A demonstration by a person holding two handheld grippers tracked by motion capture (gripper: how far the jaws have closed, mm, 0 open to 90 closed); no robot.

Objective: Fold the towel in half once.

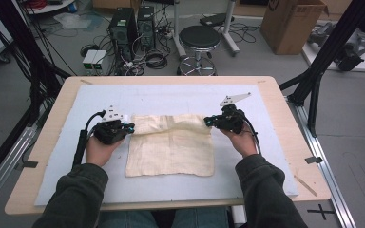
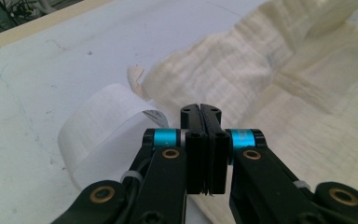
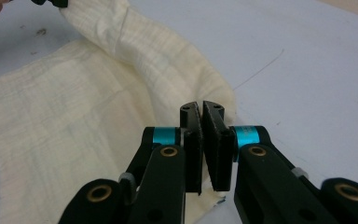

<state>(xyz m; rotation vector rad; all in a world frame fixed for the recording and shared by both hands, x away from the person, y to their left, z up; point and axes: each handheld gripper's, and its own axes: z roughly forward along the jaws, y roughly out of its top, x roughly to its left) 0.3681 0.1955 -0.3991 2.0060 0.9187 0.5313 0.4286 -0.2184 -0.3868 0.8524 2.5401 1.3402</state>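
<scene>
Cloth [image 1: 171, 149], cream, loosely woven, lies near centre of surface [image 1: 47, 142] on a pale blue-white mat [image 1: 171, 97]. Near portion flat; far edge raised off mat and sagging btw the two claws, w/ a fold running across.

Left claw [image 1: 127, 127]: at cloth's far-left corner. Left gripper view: jaws pressed together, cloth [image 2: 270, 74] edge pinched btw them, fabric emerging below jaw pads. Clenched on cloth. A white label [image 2: 107, 126] hangs curled from that corner, just left of jaws; a small frayed tab shows at corner above it. Left hand [image 1: 100, 149] holds gripper from below, palm up; cable runs down along left side.

Right claw [image 1: 210, 121]: at cloth's far-right corner. Right gripper view: jaws closed w/ slight gap toward the tips, cloth [image 3: 74, 130] edge caught btw pads, a bit of fabric poking out underneath. Clenched on cloth. Lifted edge runs from these jaws up toward top-left of that view, where left claw [image 3: 51, 3] holds other end. Right hand [image 1: 242, 140] under gripper; grey three-cornered plate on top.

Both sleeves dark green, forearms entering from the near side of the surface. Beyond the surface: a black stool [image 1: 198, 38], PC towers [image 1: 133, 23], cardboard box [image 1: 292, 23] on floor.
</scene>
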